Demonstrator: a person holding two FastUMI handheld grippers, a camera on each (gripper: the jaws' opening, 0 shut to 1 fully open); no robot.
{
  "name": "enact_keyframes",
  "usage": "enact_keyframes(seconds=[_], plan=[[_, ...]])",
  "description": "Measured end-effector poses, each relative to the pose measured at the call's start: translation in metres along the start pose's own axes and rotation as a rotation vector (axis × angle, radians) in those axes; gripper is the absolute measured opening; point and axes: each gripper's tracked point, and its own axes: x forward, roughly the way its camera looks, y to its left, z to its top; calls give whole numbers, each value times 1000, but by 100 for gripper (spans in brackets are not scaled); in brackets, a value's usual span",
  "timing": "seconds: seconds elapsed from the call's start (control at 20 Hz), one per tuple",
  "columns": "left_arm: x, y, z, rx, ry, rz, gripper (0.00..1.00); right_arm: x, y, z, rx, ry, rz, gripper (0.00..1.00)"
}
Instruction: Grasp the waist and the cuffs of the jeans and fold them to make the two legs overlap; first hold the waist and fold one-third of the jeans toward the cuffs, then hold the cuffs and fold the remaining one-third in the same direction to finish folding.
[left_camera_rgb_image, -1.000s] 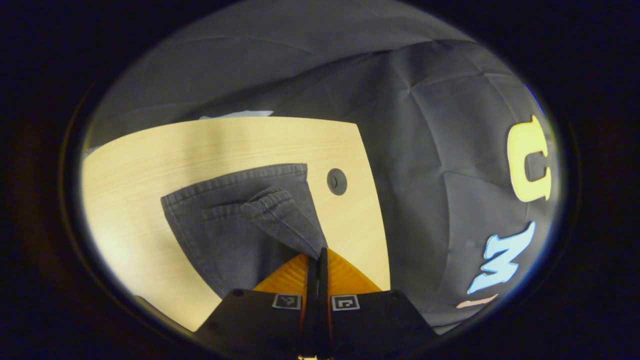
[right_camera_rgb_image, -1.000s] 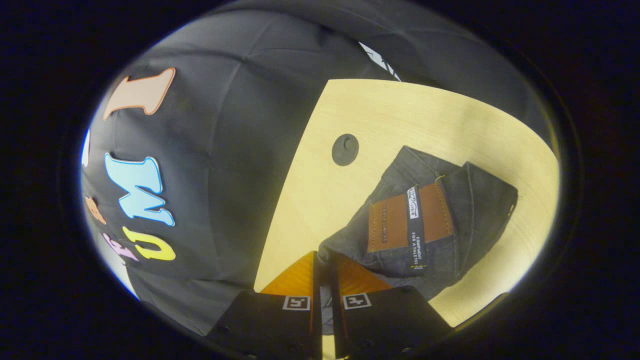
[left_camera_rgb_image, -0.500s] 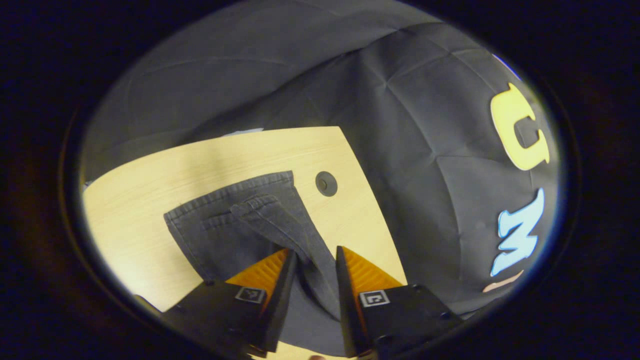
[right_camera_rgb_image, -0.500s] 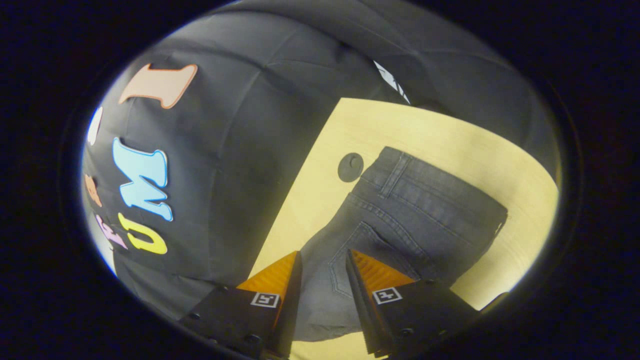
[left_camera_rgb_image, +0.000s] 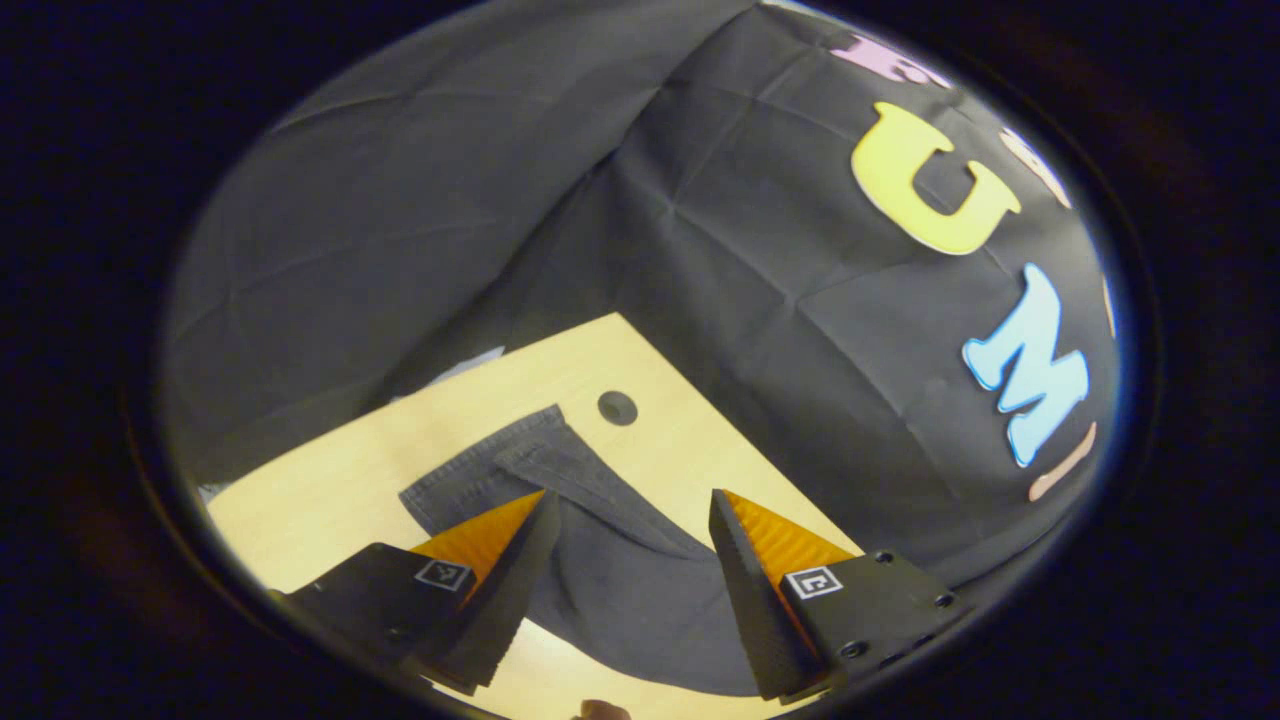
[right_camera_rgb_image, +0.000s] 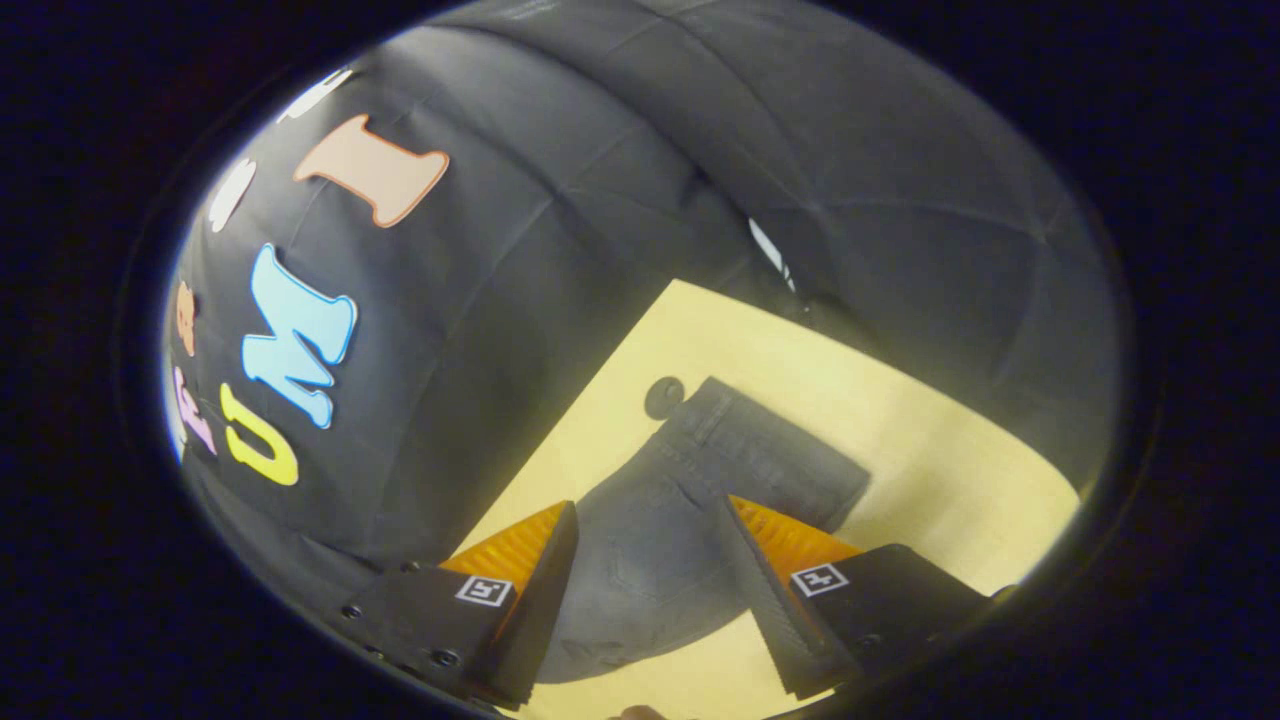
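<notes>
Dark denim jeans (left_camera_rgb_image: 620, 590) now lie released beside the table's grommet hole (left_camera_rgb_image: 617, 407); your left gripper (left_camera_rgb_image: 625, 560) and right gripper (right_camera_rgb_image: 645, 570) gape wide, leg-overlap fold done.

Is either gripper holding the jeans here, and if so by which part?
Nothing is held: left gripper and right gripper are open above the jeans.

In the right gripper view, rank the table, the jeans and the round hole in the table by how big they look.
1. Table, largest.
2. Jeans, lying on the table, partly behind the right tool's open fingers.
3. Round hole, clearly smallest, beside the jeans.
</notes>
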Motion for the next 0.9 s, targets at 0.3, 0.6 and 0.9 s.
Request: enact_keyframes(seconds=[0.3, 0.6, 0.9], plan=[[-64, -31, 27, 230, -246, -41, 98, 15, -64, -19, 29, -35, -185, 86], [-91, -56, 20, 401, -387, -92, 98, 45, -77, -45, 61, -65, -260, 86], [-100, -61, -3, 414, -368, -110, 97, 63, -83, -50, -100, -165, -317, 76]])
